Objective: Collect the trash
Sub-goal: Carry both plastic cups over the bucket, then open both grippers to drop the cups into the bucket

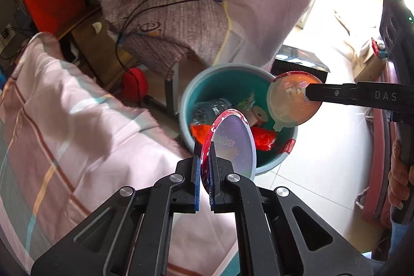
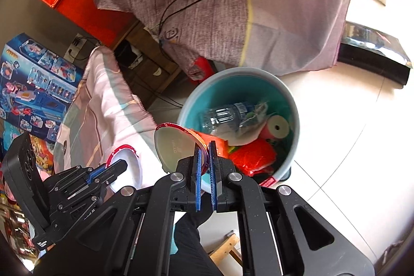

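Lids [image 1: 233, 144] pinched by both grippers [image 1: 205, 159] [image 2: 205, 159] — apparently over bin [image 1: 186, 100].

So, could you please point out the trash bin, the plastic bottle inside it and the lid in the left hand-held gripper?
trash bin [image 2: 295, 105], right wrist view, on its grey rim.
plastic bottle [image 2: 222, 115], right wrist view, on its clear body.
lid [image 1: 235, 146], left wrist view, on its pale inner face.
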